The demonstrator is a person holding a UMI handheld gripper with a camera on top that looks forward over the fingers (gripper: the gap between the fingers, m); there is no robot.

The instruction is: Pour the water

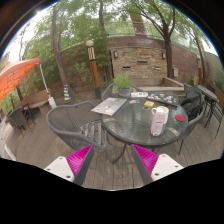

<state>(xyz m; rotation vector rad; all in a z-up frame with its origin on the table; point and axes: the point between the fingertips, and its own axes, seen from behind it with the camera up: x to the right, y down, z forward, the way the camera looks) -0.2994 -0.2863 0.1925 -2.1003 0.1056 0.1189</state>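
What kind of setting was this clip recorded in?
Most likely an outdoor patio or garden: a round glass table with metal chairs, trees overhead and a stone wall behind. The gripper is open, short of the table.

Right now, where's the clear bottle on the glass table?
In the gripper view, the bottle stands near the round glass table's front edge, beyond the open gripper, slightly right of its fingers.

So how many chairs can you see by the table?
2: a mesh chair near the gripper's open fingers, and another chair beyond the round table. More may be hidden.
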